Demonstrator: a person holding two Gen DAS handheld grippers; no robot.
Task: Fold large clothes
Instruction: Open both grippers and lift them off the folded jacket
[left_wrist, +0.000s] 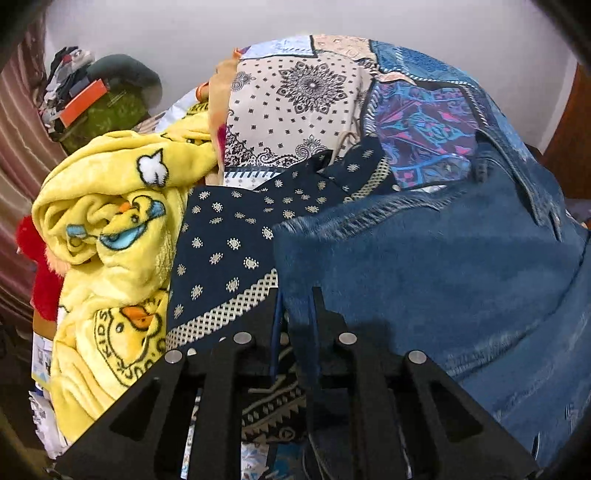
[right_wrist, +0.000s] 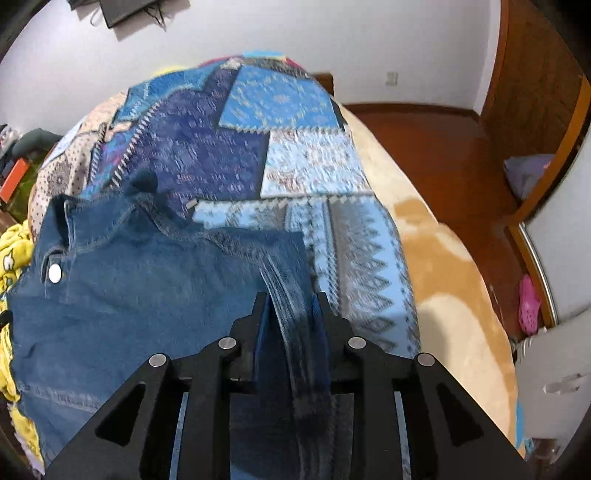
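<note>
Blue denim garment lies spread on bed, over patchwork quilt. Left gripper pinches its frayed edge. Right gripper seems clenched on blurry denim fold. Yellow duck blanket bunched beside, partly hidden.

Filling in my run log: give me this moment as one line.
stage: folding jeans on bedspread | left gripper: shut on jeans | right gripper: denim between pads
</note>
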